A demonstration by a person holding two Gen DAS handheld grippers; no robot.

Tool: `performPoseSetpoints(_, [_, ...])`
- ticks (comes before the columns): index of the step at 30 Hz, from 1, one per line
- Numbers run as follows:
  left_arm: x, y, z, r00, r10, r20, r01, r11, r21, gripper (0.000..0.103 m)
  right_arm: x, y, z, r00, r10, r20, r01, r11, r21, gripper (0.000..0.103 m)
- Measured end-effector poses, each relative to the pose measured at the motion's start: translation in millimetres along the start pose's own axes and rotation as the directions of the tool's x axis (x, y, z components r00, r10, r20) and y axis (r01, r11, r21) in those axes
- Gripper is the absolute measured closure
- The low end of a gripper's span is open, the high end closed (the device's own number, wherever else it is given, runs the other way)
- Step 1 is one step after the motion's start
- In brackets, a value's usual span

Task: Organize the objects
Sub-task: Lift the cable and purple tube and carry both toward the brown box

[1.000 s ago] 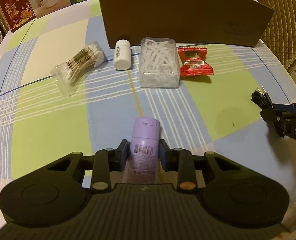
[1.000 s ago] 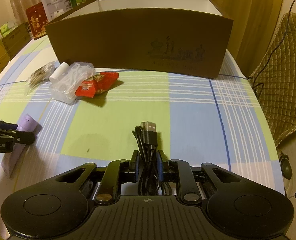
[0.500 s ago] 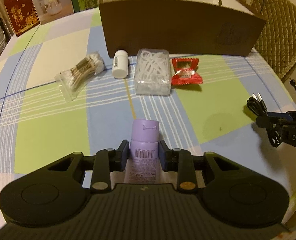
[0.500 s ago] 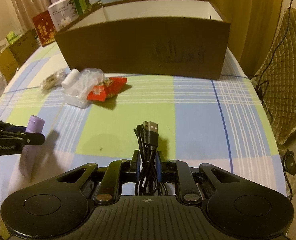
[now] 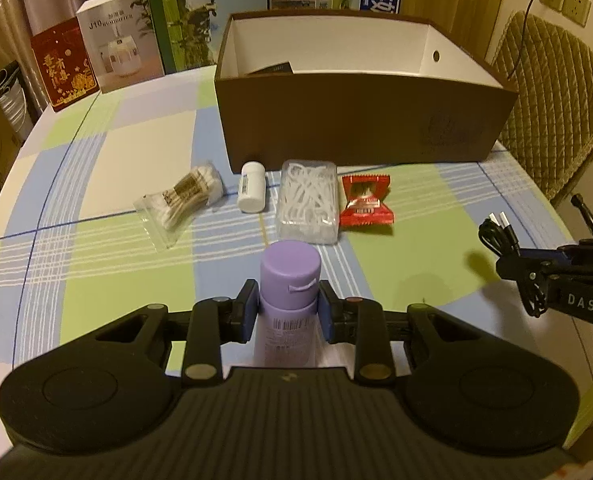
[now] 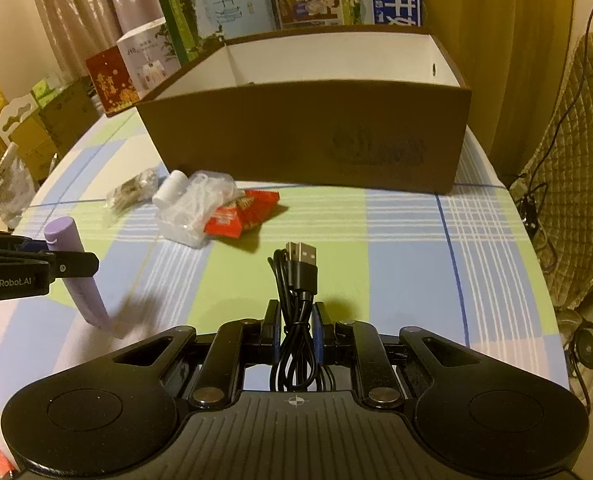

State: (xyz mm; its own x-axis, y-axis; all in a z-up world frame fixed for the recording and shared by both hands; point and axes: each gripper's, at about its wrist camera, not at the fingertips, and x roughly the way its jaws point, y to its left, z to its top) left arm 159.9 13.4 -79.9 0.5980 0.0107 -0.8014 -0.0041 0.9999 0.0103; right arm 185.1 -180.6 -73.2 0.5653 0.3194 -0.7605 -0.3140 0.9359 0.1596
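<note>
Two items are held clear of the table (image 5: 96,168): the purple tube (image 5: 289,280), base hidden, pinched by the left gripper (image 5: 286,312), the black cable (image 6: 296,280), coil half-hidden, by the right gripper (image 6: 295,330).

Lilac tube (image 5: 289,280), capped, barcode label facing up, tilted cap-up and held clear of the cloth. Black USB cable (image 6: 296,280), bundled, plugs forward, also off the surface. On the cloth before the open brown box (image 5: 356,120), in a row: cotton swab bag (image 5: 180,200), white bottle (image 5: 251,192) on its side, clear floss pick box (image 5: 308,202), red sachet (image 5: 366,202).
</note>
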Motion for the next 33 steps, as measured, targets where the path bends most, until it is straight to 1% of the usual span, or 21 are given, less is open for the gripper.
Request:
performPoseSetpoints(10, [-13.2,3.8,7.0,1.000,-0.010,0.028,0.010,1.000,-0.001,0.077,-4.9,5.3,9.5,1.000,0.013,0.024,-0.013,1.000,-0.007,0.091])
performPoseSetpoints(33, [-24.8,-11.1,43.1,0.992,-0.092,0.091,0.088,0.995,0.044,0.077,-16.7,8.4,37.3,0.996,0.035,0.087,-0.035,0.999,0.000,0.091])
